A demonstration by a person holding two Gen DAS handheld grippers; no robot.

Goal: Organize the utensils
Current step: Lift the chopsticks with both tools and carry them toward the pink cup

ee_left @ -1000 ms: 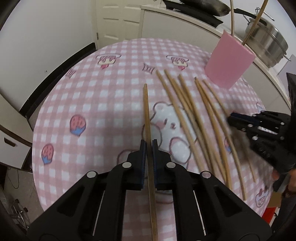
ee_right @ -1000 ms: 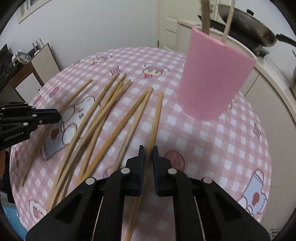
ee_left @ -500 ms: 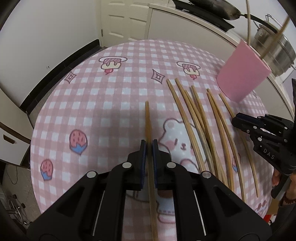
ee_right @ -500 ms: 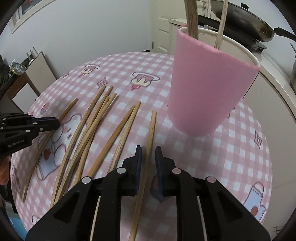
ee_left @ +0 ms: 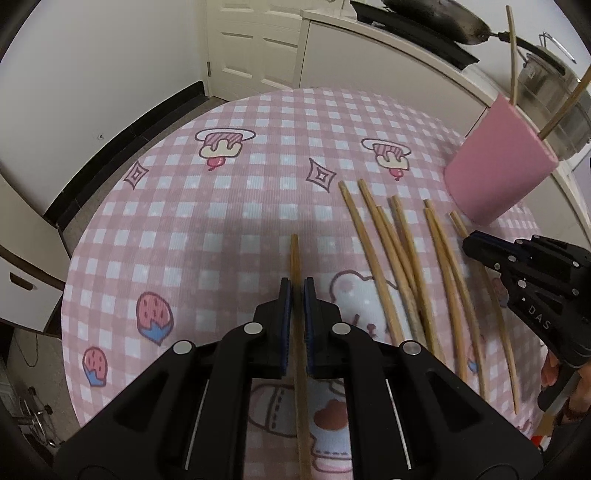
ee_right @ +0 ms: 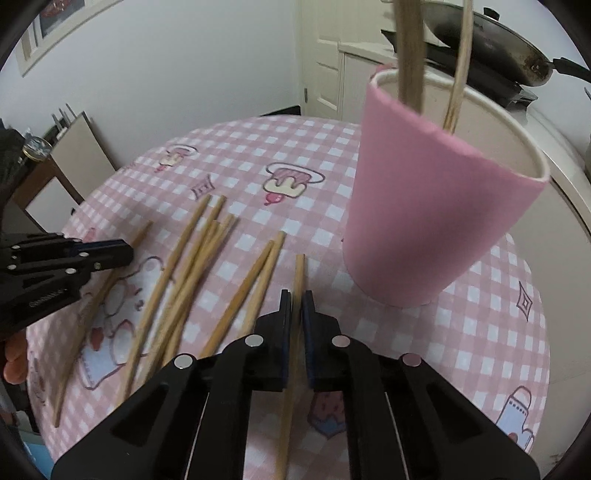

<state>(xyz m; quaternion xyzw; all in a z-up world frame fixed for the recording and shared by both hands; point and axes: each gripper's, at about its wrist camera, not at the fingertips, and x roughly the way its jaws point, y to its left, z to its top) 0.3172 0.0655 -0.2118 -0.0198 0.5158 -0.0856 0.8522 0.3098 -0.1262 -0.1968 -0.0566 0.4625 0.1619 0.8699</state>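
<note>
Several wooden chopsticks (ee_left: pixel 399 258) lie side by side on the pink checked tablecloth (ee_left: pixel 221 206). My left gripper (ee_left: pixel 297 291) is shut on a single chopstick (ee_left: pixel 294 254) apart at the left, held along its fingers. My right gripper (ee_right: pixel 295 302) is shut on the rightmost chopstick (ee_right: pixel 298 273), next to the pink cup (ee_right: pixel 424 221). The cup holds two chopsticks (ee_right: pixel 410 55) upright. The cup (ee_left: pixel 498 162) stands at the far right in the left wrist view, where the right gripper (ee_left: pixel 476 245) also shows.
The round table drops off at its edge (ee_left: pixel 74 266) on all sides. A counter (ee_left: pixel 388 48) with a wok (ee_left: pixel 436 18) and a steel pot (ee_left: pixel 550 85) stands behind the cup. A folded chair (ee_right: pixel 74 158) is off the far left.
The left gripper pulled back along its chopstick, leaving less sticking out ahead. The right gripper moved forward towards the cup; it opened slightly half a second ago and has closed on its chopstick.
</note>
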